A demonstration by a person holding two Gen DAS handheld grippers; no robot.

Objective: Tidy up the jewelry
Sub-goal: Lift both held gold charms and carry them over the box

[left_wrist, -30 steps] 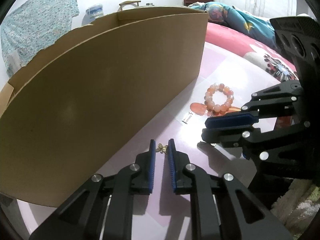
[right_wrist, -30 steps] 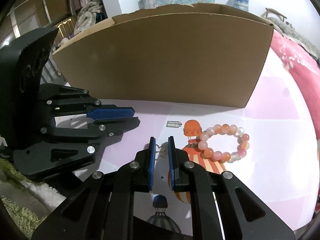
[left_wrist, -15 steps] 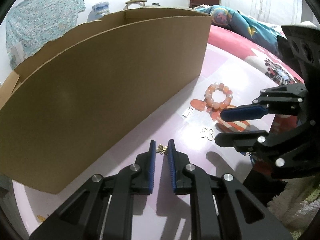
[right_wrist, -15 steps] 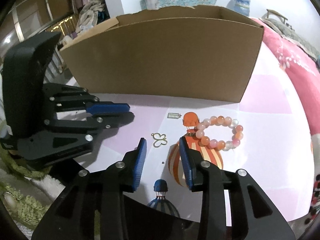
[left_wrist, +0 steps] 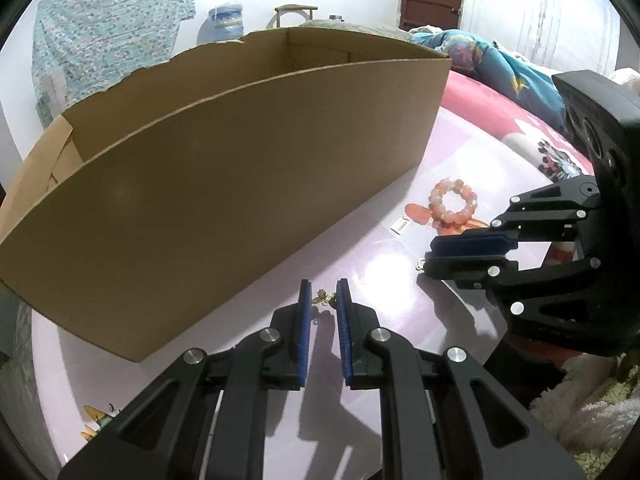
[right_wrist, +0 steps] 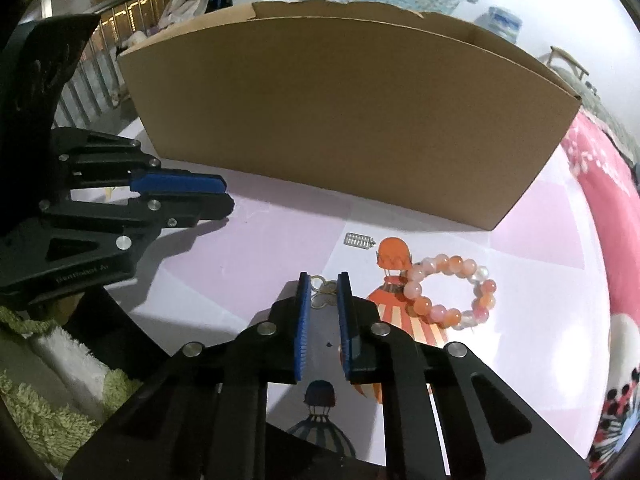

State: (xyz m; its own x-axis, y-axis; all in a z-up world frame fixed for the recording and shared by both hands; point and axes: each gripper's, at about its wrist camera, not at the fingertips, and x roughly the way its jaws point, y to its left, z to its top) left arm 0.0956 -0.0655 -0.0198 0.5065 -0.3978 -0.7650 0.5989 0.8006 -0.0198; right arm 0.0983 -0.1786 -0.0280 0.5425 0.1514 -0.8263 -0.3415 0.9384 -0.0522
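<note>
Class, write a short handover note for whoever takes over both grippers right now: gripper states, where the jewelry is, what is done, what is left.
Left gripper: shut on a small gold charm, held just above the table in front of the cardboard box.
Right gripper: fingers either side of the gold butterfly pendant on the table; grip not clear.
Bead bracelet and small silver piece lie on the table near the box.
Done: the box's inside is hidden, so unknown.
Left: likely box all four pieces.

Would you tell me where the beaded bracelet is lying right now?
In the right wrist view the beaded bracelet lies on the pink table, right of the right gripper, in front of the cardboard box.
</note>
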